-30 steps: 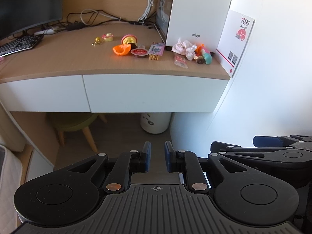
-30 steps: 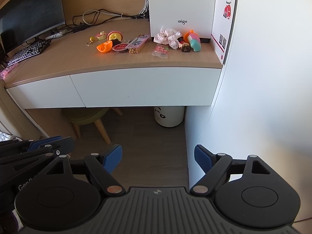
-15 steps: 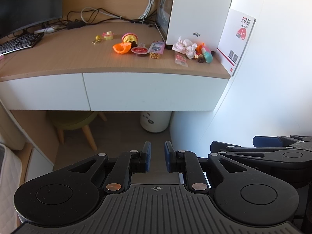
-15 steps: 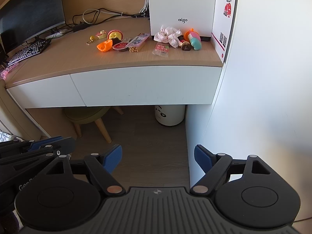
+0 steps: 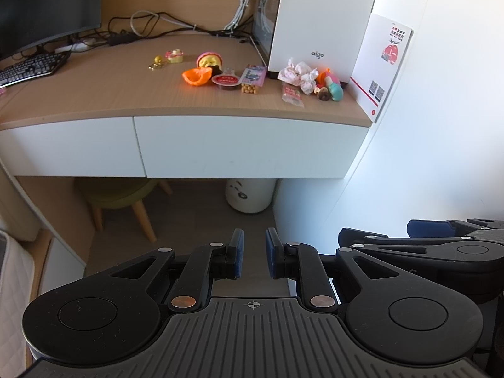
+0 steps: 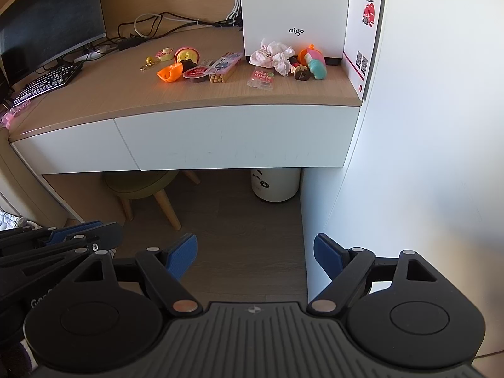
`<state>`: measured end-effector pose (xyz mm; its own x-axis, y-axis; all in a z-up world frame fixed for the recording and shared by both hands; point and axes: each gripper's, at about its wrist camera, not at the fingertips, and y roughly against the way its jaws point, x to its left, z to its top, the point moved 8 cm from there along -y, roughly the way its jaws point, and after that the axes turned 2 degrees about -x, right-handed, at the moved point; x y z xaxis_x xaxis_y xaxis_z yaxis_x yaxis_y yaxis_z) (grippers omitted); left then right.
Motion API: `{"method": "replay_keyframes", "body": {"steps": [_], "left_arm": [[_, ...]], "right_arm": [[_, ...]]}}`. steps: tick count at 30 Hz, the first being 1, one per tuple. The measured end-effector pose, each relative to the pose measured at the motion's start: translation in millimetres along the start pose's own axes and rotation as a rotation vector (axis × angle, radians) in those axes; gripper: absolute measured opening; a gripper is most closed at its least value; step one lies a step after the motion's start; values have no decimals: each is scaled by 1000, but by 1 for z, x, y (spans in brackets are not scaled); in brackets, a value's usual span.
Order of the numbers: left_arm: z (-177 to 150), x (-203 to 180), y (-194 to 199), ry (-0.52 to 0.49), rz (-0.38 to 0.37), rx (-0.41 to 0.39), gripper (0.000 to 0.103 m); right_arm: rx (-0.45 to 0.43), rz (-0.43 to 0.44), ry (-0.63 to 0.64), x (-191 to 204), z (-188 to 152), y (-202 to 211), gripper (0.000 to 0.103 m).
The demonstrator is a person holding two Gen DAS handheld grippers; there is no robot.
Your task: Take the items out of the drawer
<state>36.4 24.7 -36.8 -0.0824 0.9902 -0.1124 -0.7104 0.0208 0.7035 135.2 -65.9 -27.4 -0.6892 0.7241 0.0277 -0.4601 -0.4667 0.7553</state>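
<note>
1. 2 white drawer fronts sit under the wooden desk top: a wide right drawer [image 5: 249,146] and a left drawer [image 5: 69,145]. Both are closed, so their insides are hidden.
2. 2 grippers show in each view. The left gripper [image 5: 253,245] hangs over the floor in front of the desk, its blue pads a narrow gap apart with nothing between them. The right gripper [image 6: 255,249] is spread wide and also empty.
3. Small items lie loose on the desk top [image 5: 94,94] in 2 clusters.
   - Middle cluster: 1 gold keychain [image 5: 156,61], 1 small cake-shaped toy [image 5: 174,56], 1 pink-and-yellow round toy [image 5: 209,60], 1 orange shell [image 5: 197,76], 1 red-lidded cup [image 5: 225,80] and 1 packet of yellow balls [image 5: 252,78].
   - By the computer case: 1 crumpled white wrapper [image 5: 299,74], 1 clear packet with red print [image 5: 291,93] and a teal-and-pink toy [image 5: 334,89].
4. Also on the desk are 1 monitor [image 5: 47,3] and 1 keyboard [image 5: 31,67]. Below it are 1 green stool [image 5: 119,195] and 1 white bin [image 5: 249,195].
5. Only the left view shows the case's clear side panel [image 5: 263,22]. Only the right view shows a pink object [image 6: 8,116] past the keyboard's end.
6. The white computer case [image 5: 318,22] reads "aigo". The white card [image 5: 382,63] against the wall carries 2 QR codes, and its other print is too small to read.
</note>
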Motion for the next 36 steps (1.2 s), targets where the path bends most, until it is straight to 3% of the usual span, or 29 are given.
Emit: {"method": "replay_keyframes", "body": {"steps": [24, 26, 29, 31, 34, 36], "left_arm": [[-2, 0, 2, 11, -20, 12, 15], [-2, 3, 4, 1, 29, -4, 15], [0, 12, 2, -43, 165, -31, 15], [1, 11, -8, -63, 115, -29, 16], [4, 13, -20, 5, 1, 3, 17], [8, 16, -24, -14, 4, 0, 17]], "right_arm": [[3, 0, 1, 0, -2, 2, 82], [-2, -3, 0, -1, 0, 3, 82], [-18, -21, -3, -7, 4, 2, 82], [-23, -38, -22, -18, 8, 0, 82], [-18, -52, -62, -33, 10, -5, 82], [-16, -57, -72, -38, 12, -6, 82]]}}
